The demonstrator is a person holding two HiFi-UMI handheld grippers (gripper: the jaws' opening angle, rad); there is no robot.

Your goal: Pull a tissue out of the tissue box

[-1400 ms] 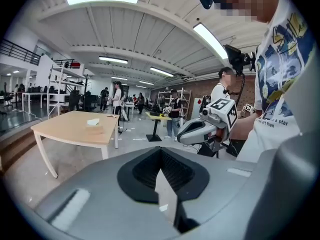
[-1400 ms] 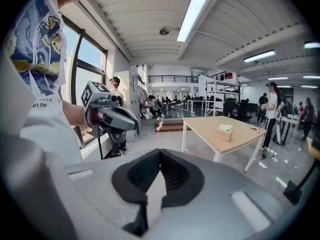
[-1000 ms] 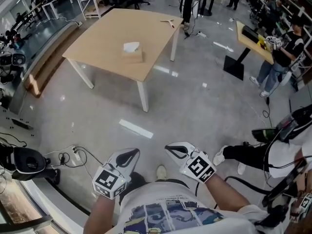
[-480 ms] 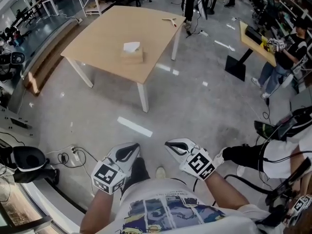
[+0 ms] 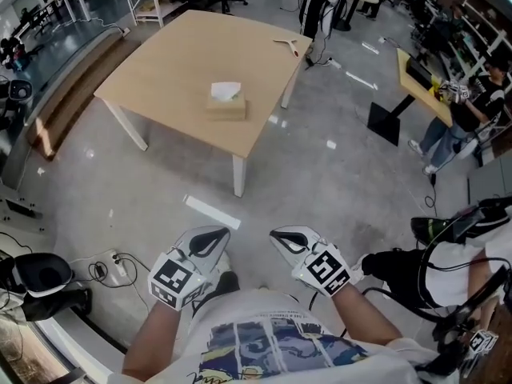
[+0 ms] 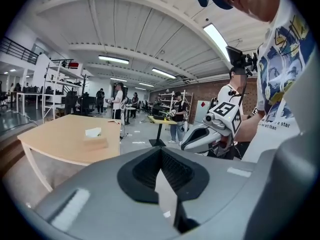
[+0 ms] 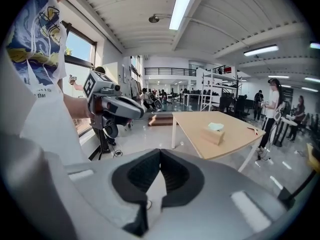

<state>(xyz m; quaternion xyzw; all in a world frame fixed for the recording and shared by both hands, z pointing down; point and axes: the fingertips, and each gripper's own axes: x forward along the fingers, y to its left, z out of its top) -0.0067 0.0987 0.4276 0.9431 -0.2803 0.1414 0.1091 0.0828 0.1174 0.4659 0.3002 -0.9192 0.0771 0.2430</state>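
Observation:
A tan tissue box (image 5: 226,106) with a white tissue (image 5: 226,91) sticking out of its top sits on a light wooden table (image 5: 176,62), far ahead of me. The box (image 6: 95,142) shows small at the left in the left gripper view, and the box (image 7: 213,134) lies right of centre in the right gripper view. My left gripper (image 5: 211,236) and right gripper (image 5: 282,237) hang side by side over the floor, close to my body and well short of the table. Both are shut, with nothing between their jaws.
Bare grey floor (image 5: 320,174) lies between me and the table. A person (image 5: 460,110) stands by a side table (image 5: 416,74) at the right. Cables and a power strip (image 5: 108,264) lie at the lower left. A wooden stick (image 5: 286,45) rests at the table's far corner.
The table and tissue box have come nearer and lower in the head view as I move forward. Both grippers keep their place in front of my body, still shut.

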